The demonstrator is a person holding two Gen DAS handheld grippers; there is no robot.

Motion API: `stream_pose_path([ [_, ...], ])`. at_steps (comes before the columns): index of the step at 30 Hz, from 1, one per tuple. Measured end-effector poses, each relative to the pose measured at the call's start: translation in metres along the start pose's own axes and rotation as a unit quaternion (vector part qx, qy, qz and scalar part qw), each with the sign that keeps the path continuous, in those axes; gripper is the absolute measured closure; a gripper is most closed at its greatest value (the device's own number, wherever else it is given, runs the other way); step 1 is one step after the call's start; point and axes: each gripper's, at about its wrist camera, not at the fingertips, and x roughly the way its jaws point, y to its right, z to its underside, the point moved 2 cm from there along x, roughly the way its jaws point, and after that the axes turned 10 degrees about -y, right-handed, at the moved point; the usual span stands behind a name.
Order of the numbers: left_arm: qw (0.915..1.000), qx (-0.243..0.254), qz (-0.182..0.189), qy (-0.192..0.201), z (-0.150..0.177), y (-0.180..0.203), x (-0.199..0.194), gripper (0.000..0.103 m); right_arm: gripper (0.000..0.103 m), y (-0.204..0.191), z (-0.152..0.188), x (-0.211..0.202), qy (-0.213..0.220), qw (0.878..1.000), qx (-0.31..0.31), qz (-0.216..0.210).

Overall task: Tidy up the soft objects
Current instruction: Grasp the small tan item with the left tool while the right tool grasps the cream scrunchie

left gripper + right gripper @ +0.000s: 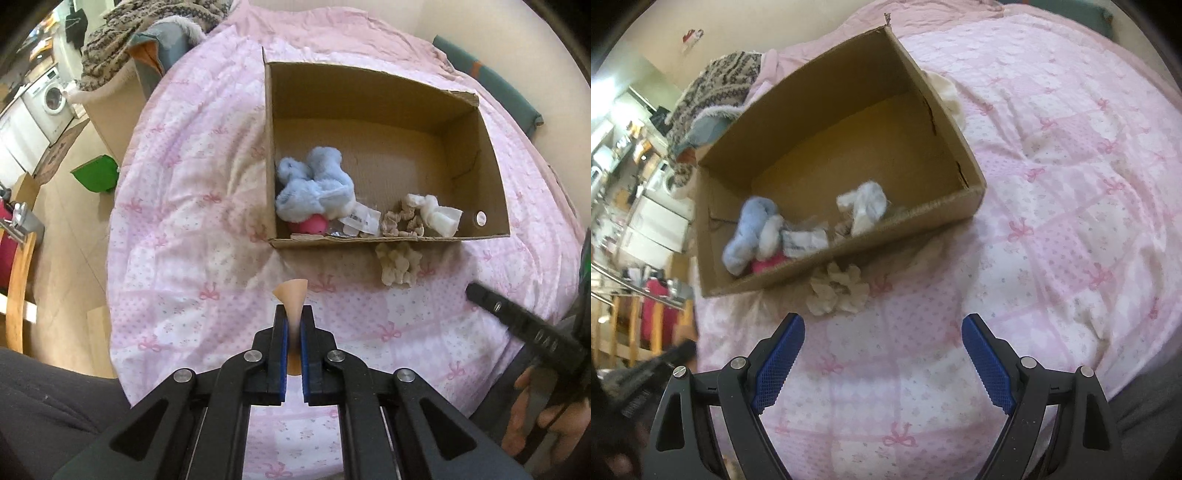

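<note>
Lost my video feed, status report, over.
Left gripper shut on peach soft piece. Right gripper open, empty. Cream plush outside cardboard box, against its near wall. Nothing blocking.

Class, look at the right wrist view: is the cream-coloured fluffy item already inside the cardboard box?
No: the cream fluffy item lies on the pink bedspread, just outside the near wall of the cardboard box.

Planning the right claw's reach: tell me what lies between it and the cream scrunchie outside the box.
Only bare pink quilt lies between the open right claw and the cream scrunchie, in the right wrist view.
</note>
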Motion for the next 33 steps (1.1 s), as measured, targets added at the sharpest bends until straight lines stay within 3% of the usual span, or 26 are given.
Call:
stream_pose_path([
  [6, 0.9998, -0.019, 0.008, 0.008, 0.005, -0.006, 0.013, 0.098, 0.01, -0.014, 0.021, 0.03, -0.036, 0.999, -0.021, 0.022],
  [14, 0.9991, -0.028, 0.016, 0.026, -0.003, -0.01, 0.009, 0.097, 0.011, -0.053, 0.0, 0.059, 0.014, 0.99, -0.111, 0.081],
  [17, 0.9988, -0.037, 0.019, 0.026, -0.003, -0.015, 0.009, 0.098, 0.023, -0.066, -0.005, 0.077, 0.005, 0.986, -0.138, 0.097],
  [21, 0.9981, -0.054, 0.026, 0.018, -0.005, -0.024, 0.012, 0.098, 0.023, -0.076, -0.011, 0.09, 0.007, 0.983, -0.153, 0.101],
  [23, 0.9977, -0.06, 0.029, 0.014, -0.005, -0.026, 0.014, 0.098, 0.028, -0.079, -0.014, 0.094, 0.008, 0.981, -0.162, 0.109],
  [25, 0.9976, -0.062, 0.029, 0.013, -0.005, -0.026, 0.014, 0.097, 0.053, -0.08, -0.016, 0.097, 0.004, 0.98, -0.167, 0.11],
  [27, 0.9978, -0.059, 0.029, 0.014, -0.005, -0.024, 0.014, 0.098, 0.069, -0.08, -0.02, 0.099, -0.003, 0.98, -0.172, 0.104],
  [33, 0.9983, -0.05, 0.024, 0.017, -0.005, -0.019, 0.015, 0.098, 0.079, -0.079, -0.022, 0.095, -0.007, 0.98, -0.173, 0.093],
])
